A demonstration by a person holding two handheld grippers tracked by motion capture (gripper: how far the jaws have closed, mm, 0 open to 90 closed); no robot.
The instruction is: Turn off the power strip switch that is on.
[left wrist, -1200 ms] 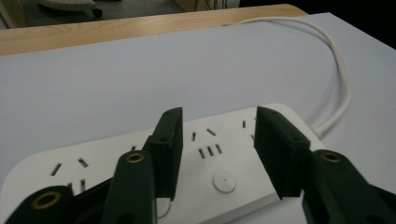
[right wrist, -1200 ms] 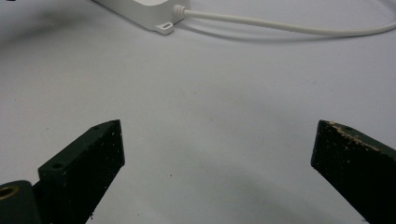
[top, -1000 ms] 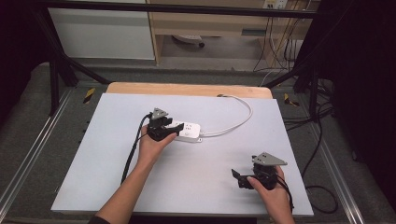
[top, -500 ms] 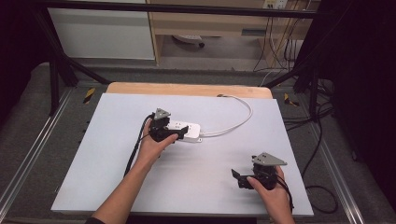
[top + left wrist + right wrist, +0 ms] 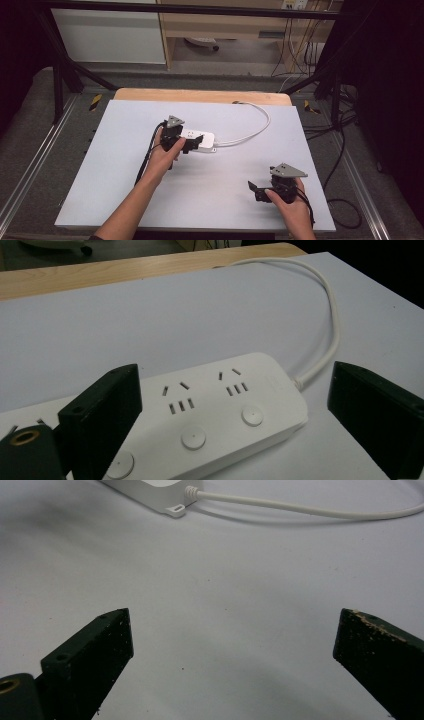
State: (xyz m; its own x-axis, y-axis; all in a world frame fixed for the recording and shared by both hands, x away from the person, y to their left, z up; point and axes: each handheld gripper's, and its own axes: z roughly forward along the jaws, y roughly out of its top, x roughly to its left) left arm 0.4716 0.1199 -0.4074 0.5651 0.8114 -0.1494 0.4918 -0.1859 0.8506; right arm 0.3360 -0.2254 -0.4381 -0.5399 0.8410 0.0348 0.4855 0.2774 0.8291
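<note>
Left gripper jaws just opened wide astride white power strip, strip unpressed; right gripper kept wide, unmoved.

White tabletop w/ a wood strip along the far edge, white cabinet behind, cables hanging at back right.

White power strip, black tongs

Quick count: one white power strip sitting on one tabletop, with one white cord coming off it. On the strip I can see three round buttons and two full socket sets. Two grippers, left and right, two fingers each
</note>
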